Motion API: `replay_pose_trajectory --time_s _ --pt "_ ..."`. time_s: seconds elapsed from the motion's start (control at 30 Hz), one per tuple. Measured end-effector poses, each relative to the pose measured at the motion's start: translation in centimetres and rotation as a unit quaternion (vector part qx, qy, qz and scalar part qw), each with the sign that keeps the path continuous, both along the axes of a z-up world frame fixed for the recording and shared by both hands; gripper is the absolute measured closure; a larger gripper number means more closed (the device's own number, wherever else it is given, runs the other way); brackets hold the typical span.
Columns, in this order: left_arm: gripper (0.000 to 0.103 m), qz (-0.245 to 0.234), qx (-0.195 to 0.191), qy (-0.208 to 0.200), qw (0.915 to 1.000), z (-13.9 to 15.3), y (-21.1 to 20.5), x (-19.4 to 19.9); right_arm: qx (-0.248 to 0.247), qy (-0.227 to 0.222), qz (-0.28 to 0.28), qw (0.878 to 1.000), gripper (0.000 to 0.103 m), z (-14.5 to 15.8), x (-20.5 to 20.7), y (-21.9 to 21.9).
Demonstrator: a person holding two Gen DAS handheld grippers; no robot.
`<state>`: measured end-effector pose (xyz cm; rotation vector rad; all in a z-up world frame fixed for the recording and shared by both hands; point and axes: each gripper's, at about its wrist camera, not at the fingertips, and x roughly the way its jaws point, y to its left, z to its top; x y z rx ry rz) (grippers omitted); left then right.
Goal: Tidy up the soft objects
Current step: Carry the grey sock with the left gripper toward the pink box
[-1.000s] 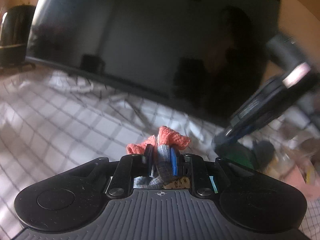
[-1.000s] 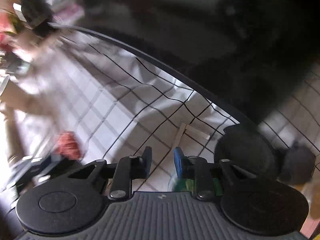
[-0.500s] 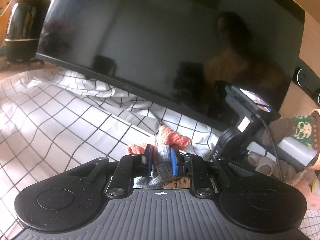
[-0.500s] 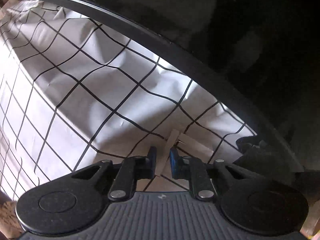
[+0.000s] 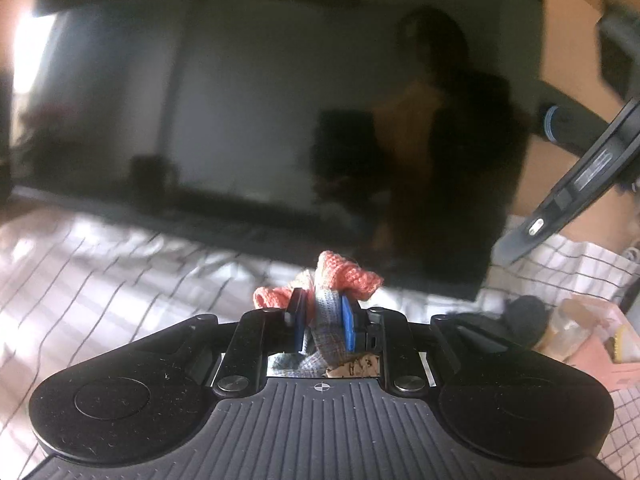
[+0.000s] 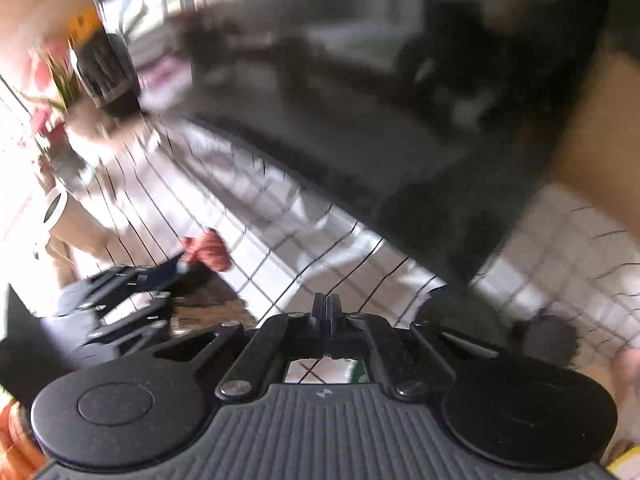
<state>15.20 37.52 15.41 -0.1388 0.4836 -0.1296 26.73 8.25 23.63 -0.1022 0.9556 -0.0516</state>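
Observation:
My left gripper (image 5: pixel 320 314) is shut on a knitted piece, grey with an orange-pink cuff (image 5: pixel 344 276), which bunches out above the blue pads. It hangs over the white checked cloth (image 5: pixel 100 280). In the right wrist view the same gripper (image 6: pixel 176 268) shows at the left, blurred, with the orange knit (image 6: pixel 210 254) at its tip. My right gripper (image 6: pixel 326 306) is shut, fingers pressed together with nothing between them, above the checked cloth (image 6: pixel 304 240). The right gripper's body (image 5: pixel 576 184) crosses the upper right of the left wrist view.
A large dark screen (image 5: pixel 260 120) stands behind the cloth. A dark round soft thing (image 6: pixel 548 340) lies at the right on the cloth, also seen as a dark ball (image 5: pixel 524 316). A pink box (image 5: pixel 596 360), a plant (image 6: pixel 56 92) and a paper cup (image 6: pixel 68 220) stand at the sides.
My right gripper has shut and risen away from the cloth, its view swinging to take in the left gripper. The left gripper still holds the knit and has shifted slightly upward.

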Motion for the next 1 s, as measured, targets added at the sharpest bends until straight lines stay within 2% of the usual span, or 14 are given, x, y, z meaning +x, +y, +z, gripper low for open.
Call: replay_pose_trajectory --time_s 0.1,0.17,0.3,0.37,0.4,0.43,0.5,0.57,0.67,0.77,0.87,0.9,0.93,1.0 --pt "0.082 -0.002 0.02 -0.015 0.9997 0.9 -1.8 0.4 -0.003 -0.027 0.016 1.0 0.103 2.1 -2.6 -1.1" --pt "0.082 0.012 0.024 -0.012 0.9996 0.8 -2.3 0.0 0.007 -0.031 0.029 0.999 0.103 1.6 -4.2 -2.0" --pt "0.082 0.022 0.028 0.016 0.9992 -0.7 -1.8 -1.2 0.008 0.0 0.056 0.998 0.103 -3.3 -4.5 -1.1" --pt "0.082 0.039 0.005 0.03 0.9987 -1.6 -0.5 -1.9 -0.025 -0.005 0.09 0.996 0.101 -6.3 -4.3 0.7" --pt "0.082 0.047 -0.001 0.032 0.9984 -1.7 0.1 -2.4 -0.054 -0.016 0.117 0.992 0.098 -8.3 -4.4 1.8" --pt "0.082 0.056 -0.004 0.032 0.9979 -1.8 0.7 -2.9 -0.086 -0.026 0.146 0.985 0.088 -9.9 -4.5 3.1" --pt "0.081 0.066 -0.007 0.029 0.9973 -2.0 1.9 -3.9 -0.139 -0.027 0.199 0.97 0.078 -13.4 -4.3 5.2" --pt "0.081 0.076 -0.007 0.026 0.9968 -2.1 3.0 -4.8 -0.175 -0.022 0.228 0.958 0.078 -16.5 -3.8 6.6" --pt "0.081 0.091 -0.019 0.027 0.9953 -2.8 4.6 -6.4 -0.218 -0.029 0.242 0.945 0.078 -20.2 -2.5 7.7" --pt "0.081 0.104 -0.034 0.038 0.9933 -3.9 5.9 -7.3 -0.237 -0.038 0.243 0.94 0.078 -22.6 -1.7 7.7" --pt "0.081 0.11 -0.04 0.048 0.9919 -4.5 6.7 -7.8 -0.246 -0.029 0.24 0.939 0.078 -24.1 -0.9 7.7" --pt "0.081 0.113 -0.041 0.05 0.9915 -4.6 7.0 -7.9 -0.241 -0.024 0.241 0.94 0.08 -24.6 -0.8 7.6" --pt "0.081 0.115 -0.042 0.051 0.9911 -4.7 7.2 -7.9 -0.233 -0.018 0.246 0.941 0.088 -24.5 -0.7 7.5" --pt "0.081 0.117 -0.046 0.049 0.9908 -4.7 7.5 -7.9 -0.217 -0.005 0.251 0.943 0.09 -24.7 -0.6 7.3"
